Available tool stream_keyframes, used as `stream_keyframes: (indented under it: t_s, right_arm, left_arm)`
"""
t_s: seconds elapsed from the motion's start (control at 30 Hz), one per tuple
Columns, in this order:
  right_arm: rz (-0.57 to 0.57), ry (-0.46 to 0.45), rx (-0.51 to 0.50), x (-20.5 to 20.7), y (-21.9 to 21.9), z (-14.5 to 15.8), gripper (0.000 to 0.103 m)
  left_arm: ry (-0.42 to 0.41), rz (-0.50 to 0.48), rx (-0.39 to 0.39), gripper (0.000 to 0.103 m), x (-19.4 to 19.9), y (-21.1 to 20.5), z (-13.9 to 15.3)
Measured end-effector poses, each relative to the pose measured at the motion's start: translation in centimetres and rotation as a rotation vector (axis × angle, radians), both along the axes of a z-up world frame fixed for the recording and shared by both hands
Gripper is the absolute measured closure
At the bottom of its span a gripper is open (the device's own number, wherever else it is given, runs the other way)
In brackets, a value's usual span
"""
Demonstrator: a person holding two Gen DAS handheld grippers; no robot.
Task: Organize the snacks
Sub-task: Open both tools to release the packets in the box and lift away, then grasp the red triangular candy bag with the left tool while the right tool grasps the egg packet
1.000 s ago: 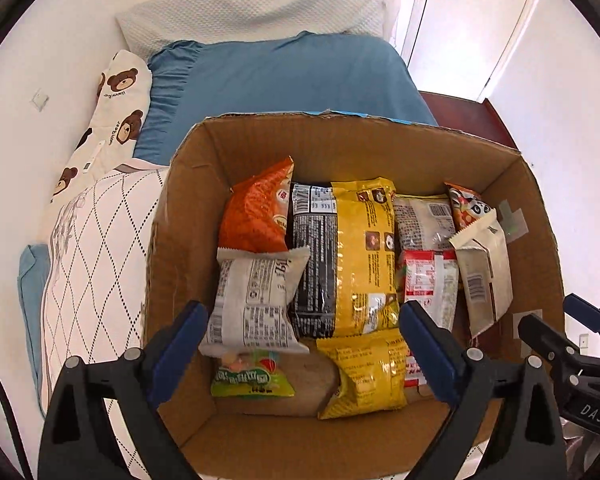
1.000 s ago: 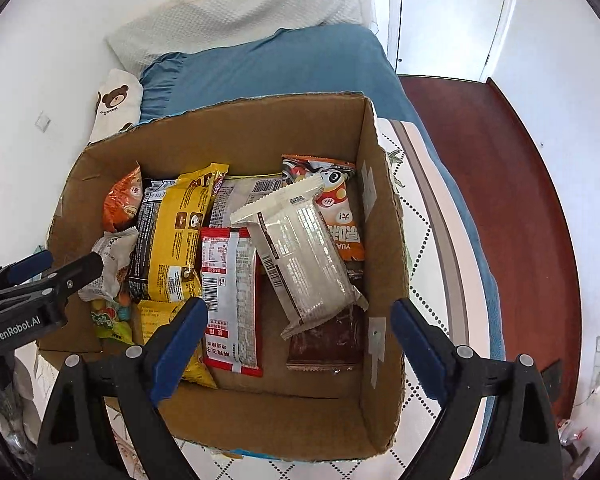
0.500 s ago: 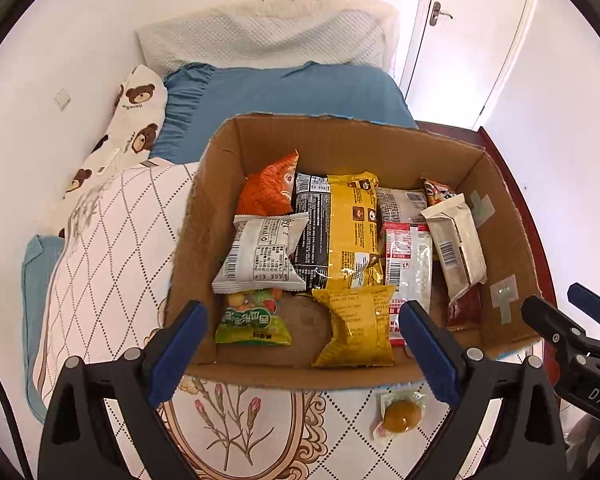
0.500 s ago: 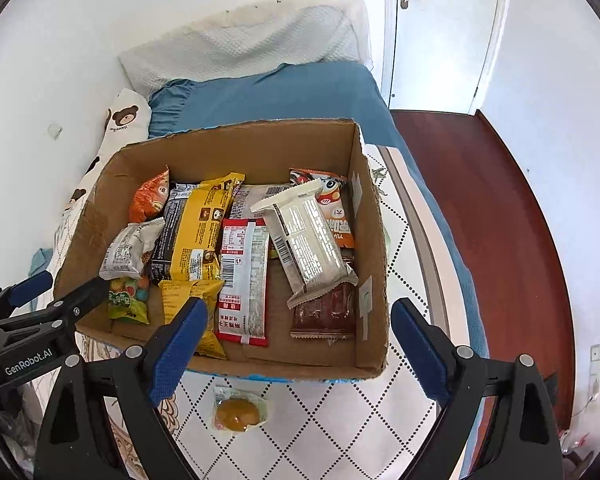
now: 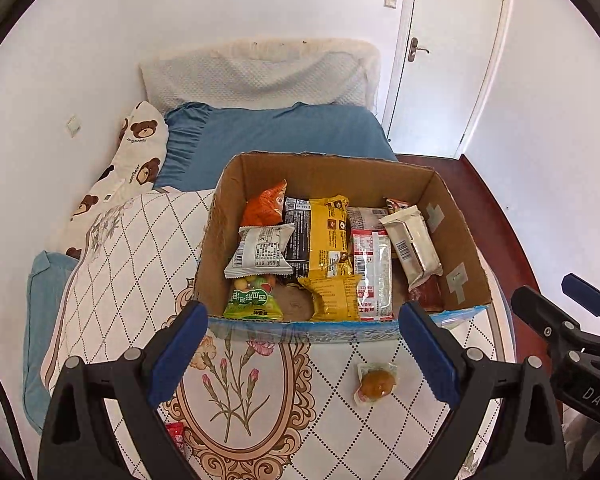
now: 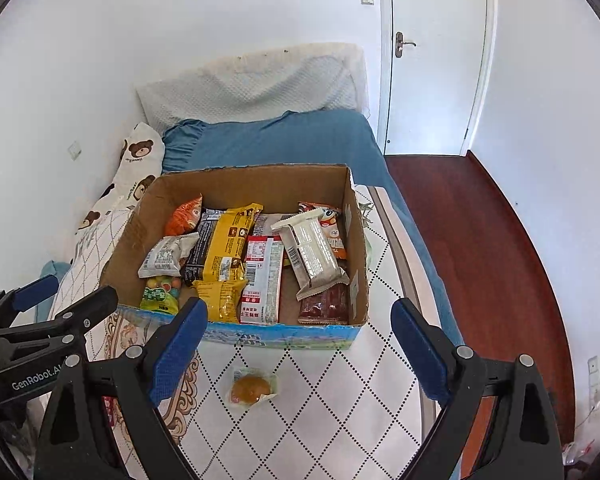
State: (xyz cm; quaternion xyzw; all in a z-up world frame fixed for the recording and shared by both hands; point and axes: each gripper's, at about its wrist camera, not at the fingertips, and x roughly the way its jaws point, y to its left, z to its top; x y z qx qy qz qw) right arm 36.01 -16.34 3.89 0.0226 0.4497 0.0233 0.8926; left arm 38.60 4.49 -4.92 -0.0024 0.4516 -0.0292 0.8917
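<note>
An open cardboard box (image 5: 332, 162) (image 6: 252, 172) stands on the quilted bed cover. It holds several snack packets, among them an orange bag (image 5: 266, 206), a yellow packet (image 5: 328, 236), a green candy bag (image 5: 252, 302) and a long white packet (image 6: 314, 256). A small clear-wrapped yellow-brown snack (image 5: 376, 384) (image 6: 252, 388) lies on the quilt in front of the box. My left gripper (image 5: 302, 312) hangs open and empty above the quilt, short of the box's near wall. To its right my right gripper (image 6: 298, 306) stands open and empty at about the same distance.
A red packet (image 5: 176, 436) lies on the quilt near the bottom left. Behind the box are a blue sheet (image 5: 284, 132), a bear-print pillow (image 5: 136, 148) and a white pillow. The bed's edge and a red-brown floor (image 6: 480, 248) are on the right, with a closed door beyond.
Both grippers have drawn back and up from over the box. The quilt and the wrapped snack in front of the box have come into view. The jaws stay open.
</note>
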Motion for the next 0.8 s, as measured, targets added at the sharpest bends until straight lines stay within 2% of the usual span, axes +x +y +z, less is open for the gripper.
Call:
stream_keyframes:
  t_s: [0.3,0.47,0.63,0.73,0.8]
  right_arm:
    - [0.004,-0.075,0.005,-3.9,0.5,2.9,0.008]
    - [-0.007,-0.084,0.043,-4.8,0.4,3.0,0.008]
    - [-0.013,-0.025,0.082,-5.2,0.3,0.9,0.008]
    - [0.006,0.085,0.099,-5.0,0.4,-2.3,0.008]
    - [0.014,0.171,0.090,-5.3,0.6,-5.4,0.008]
  left_arm:
    - [-0.094,-0.001,0.019,0.005,-3.8,-0.1,2.9]
    - [-0.109,0.006,0.019,0.005,-5.0,0.0,3.4]
    - [-0.071,0.024,0.029,0.005,-5.4,0.6,2.0]
    - [-0.005,0.044,0.036,0.005,-5.5,1.2,-0.2]
    - [0.062,0.051,0.032,0.005,-5.8,1.6,-2.9]
